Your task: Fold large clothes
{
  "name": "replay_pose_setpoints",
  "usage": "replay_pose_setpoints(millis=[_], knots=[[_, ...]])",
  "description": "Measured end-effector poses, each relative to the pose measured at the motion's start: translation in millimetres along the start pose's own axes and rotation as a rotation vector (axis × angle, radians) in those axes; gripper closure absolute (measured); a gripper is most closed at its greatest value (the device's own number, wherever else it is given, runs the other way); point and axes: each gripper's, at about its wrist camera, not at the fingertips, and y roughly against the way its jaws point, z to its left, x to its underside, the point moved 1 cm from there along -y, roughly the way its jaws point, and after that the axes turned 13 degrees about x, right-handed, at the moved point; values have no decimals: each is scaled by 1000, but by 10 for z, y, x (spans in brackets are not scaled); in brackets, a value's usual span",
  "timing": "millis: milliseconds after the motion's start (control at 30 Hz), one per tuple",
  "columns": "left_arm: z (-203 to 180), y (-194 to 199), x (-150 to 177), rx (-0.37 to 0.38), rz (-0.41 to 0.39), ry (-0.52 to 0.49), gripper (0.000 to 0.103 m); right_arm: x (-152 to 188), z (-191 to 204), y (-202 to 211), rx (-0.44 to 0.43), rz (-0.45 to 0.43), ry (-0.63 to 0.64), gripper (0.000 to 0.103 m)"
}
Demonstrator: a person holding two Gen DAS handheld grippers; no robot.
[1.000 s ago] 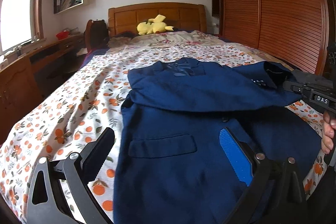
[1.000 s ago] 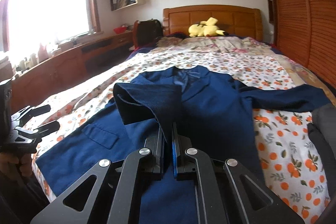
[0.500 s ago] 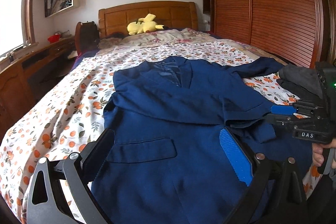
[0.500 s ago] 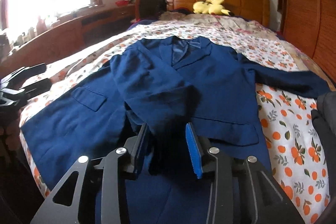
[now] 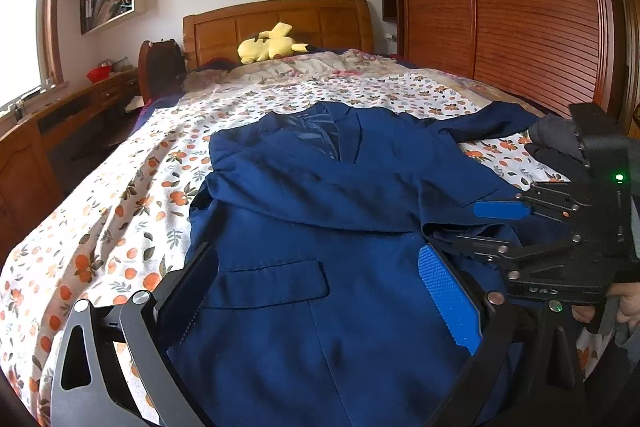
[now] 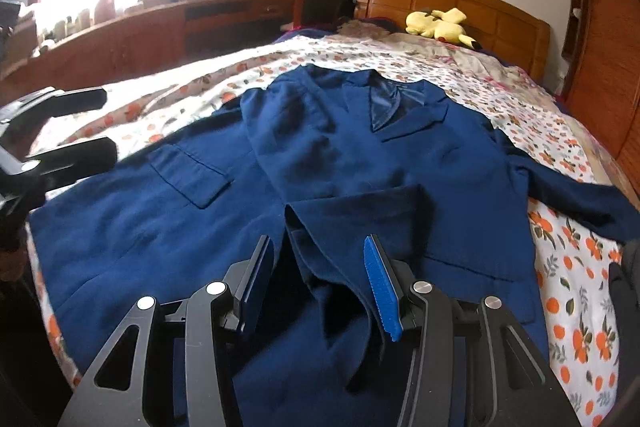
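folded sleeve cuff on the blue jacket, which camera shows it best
The right wrist view. The folded sleeve cuff lies close up and centred, just past the right tool, whose jaws are opening with the cuff's edge between them. In the left wrist view the cuff sits far right, small and partly hidden behind the right tool.

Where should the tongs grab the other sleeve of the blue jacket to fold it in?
Probably the cuff end of the outstretched sleeve, approached from the wardrobe side: it lies flat on the bedspread, clear of the jacket body.

Bare bedspread [image 5: 120, 211] left; dark bundle [image 5: 556, 143], perhaps clothing, blocks right.
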Motion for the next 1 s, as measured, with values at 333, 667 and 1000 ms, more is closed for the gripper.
replay_pose_setpoints(millis=[333,667,1000], knots=[[28,20,33,0,4,-10,2,68,-113,-187,16,82,-3,96],[-24,30,25,15,-1,-11,2,96,-765,129,148,12,-192,96],[-283,153,-63,80,-23,-21,2,173,-921,221,159,-10,-206,94]])
